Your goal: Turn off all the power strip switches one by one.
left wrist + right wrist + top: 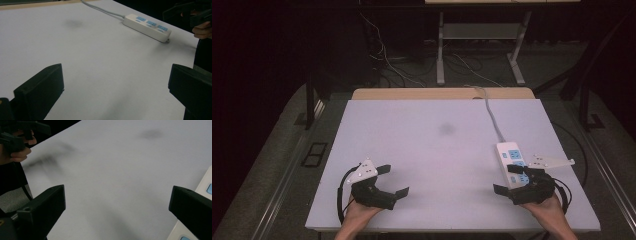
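Note:
A white power strip (511, 159) with blue sockets lies on the right side of the white table top (432, 150), its cable running to the far edge. My right gripper (506, 178) hovers at the strip's near end, jaws wide open and nothing between them; in the right gripper view (117, 195) the strip (206, 185) shows just past the right jaw. My left gripper (393, 180) is held at the near left, also open and empty. The left gripper view (116, 75) looks across bare table toward the strip (146, 23) and the other hand's gripper (190, 11).
A faint dark smudge (446, 129) marks the table's middle. A wooden edge (442, 93) runs behind the white top. Beyond it are a table frame's legs (440, 50) and loose cables on the dark floor.

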Demonstrator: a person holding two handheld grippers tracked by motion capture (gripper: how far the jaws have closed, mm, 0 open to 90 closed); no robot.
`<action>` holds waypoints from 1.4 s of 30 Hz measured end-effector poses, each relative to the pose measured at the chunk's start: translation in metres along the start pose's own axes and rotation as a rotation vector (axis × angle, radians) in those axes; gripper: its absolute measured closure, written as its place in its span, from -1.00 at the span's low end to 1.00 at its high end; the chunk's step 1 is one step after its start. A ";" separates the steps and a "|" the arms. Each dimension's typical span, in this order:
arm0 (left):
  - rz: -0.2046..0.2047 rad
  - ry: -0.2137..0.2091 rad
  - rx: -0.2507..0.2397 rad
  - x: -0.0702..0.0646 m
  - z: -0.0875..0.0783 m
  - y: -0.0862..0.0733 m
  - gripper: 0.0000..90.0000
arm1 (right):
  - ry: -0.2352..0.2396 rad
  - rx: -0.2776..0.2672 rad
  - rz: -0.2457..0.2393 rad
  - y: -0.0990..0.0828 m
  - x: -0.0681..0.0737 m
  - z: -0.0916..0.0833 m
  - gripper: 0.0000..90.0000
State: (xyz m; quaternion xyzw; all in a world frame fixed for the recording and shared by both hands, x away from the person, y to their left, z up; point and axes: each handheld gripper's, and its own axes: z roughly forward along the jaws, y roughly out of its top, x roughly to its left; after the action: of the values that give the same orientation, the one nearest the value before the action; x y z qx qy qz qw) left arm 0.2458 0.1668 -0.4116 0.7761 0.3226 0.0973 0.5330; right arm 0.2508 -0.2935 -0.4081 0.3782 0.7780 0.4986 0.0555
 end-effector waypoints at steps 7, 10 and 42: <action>-0.009 0.003 0.000 0.002 -0.001 -0.001 -1.00 | -0.001 0.006 0.002 0.000 0.000 0.000 -0.99; -0.013 0.005 -0.002 0.003 -0.001 -0.001 -1.00 | -0.003 0.010 0.004 0.000 0.000 0.000 -0.99; -0.030 0.013 0.012 0.009 0.001 -0.003 -1.00 | -0.008 0.066 -0.011 0.013 -0.003 0.000 -0.99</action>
State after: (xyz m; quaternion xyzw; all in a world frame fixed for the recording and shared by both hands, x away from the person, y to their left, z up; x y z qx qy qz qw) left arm 0.2517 0.1720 -0.4165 0.7737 0.3384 0.0925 0.5276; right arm 0.2597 -0.2923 -0.3987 0.3774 0.7961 0.4706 0.0489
